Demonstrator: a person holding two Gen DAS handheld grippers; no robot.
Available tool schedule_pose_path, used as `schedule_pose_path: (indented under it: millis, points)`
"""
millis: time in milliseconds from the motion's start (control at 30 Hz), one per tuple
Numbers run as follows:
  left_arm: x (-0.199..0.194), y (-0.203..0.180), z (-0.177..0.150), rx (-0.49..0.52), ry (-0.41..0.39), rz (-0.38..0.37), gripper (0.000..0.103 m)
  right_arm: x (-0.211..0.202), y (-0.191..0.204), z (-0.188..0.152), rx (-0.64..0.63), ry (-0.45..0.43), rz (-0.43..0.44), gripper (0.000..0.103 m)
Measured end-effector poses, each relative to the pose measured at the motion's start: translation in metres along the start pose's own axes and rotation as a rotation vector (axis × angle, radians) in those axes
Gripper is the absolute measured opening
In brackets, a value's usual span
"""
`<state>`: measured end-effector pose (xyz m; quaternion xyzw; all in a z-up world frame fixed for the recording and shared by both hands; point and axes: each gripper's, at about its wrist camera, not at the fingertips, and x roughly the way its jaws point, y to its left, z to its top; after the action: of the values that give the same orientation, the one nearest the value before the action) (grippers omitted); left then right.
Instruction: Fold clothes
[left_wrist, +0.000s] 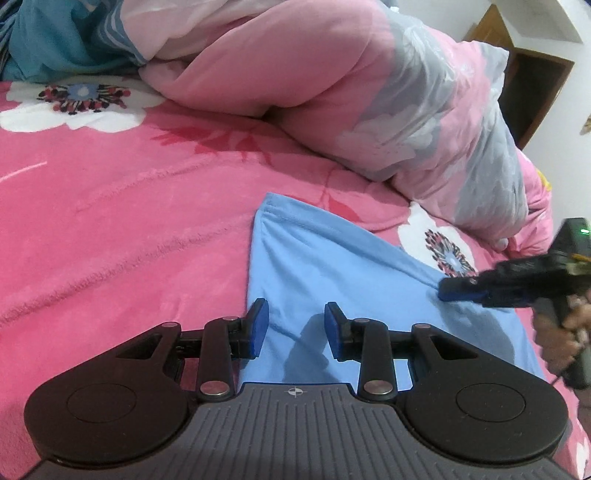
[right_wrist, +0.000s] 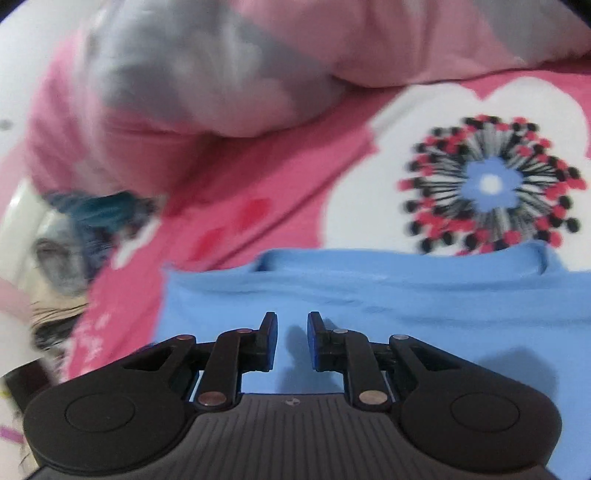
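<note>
A light blue garment (left_wrist: 332, 258) lies flat on the pink flowered blanket (left_wrist: 110, 221), its hemmed corner pointing away from me. My left gripper (left_wrist: 295, 314) hovers over the garment's left edge, open, with only flat cloth showing between its blue pads. My right gripper (left_wrist: 448, 290) comes in from the right, held by a hand (left_wrist: 565, 332), its tip at the garment's far right edge. In the right wrist view the right gripper (right_wrist: 292, 325) stands narrowly open above the blue garment (right_wrist: 406, 295), nothing pinched between the pads. The neckline shows beyond it.
A bulky pink and grey quilt (left_wrist: 332, 92) is heaped along the back of the bed, close behind the garment. Teal and striped clothes (left_wrist: 55, 44) lie at the far left. A dark wooden cabinet (left_wrist: 532, 85) stands beyond the bed on the right.
</note>
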<state>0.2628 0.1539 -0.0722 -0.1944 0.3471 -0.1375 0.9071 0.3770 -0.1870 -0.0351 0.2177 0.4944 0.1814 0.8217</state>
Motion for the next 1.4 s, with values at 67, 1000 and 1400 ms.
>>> schedule_pose_path:
  millis: [67, 1000, 1400]
  points:
    - [0.000, 0.001, 0.000, -0.005, 0.000, -0.002, 0.033, -0.021, -0.029, 0.013, 0.151, -0.117, -0.033, 0.018]
    - [0.038, 0.048, 0.063, -0.091, 0.014, -0.097, 0.043, -0.137, -0.191, -0.029, 0.237, -0.318, 0.005, 0.026]
    - [0.059, 0.031, 0.067, -0.001, -0.021, -0.064, 0.039, -0.138, -0.188, -0.032, 0.213, -0.361, -0.032, 0.012]
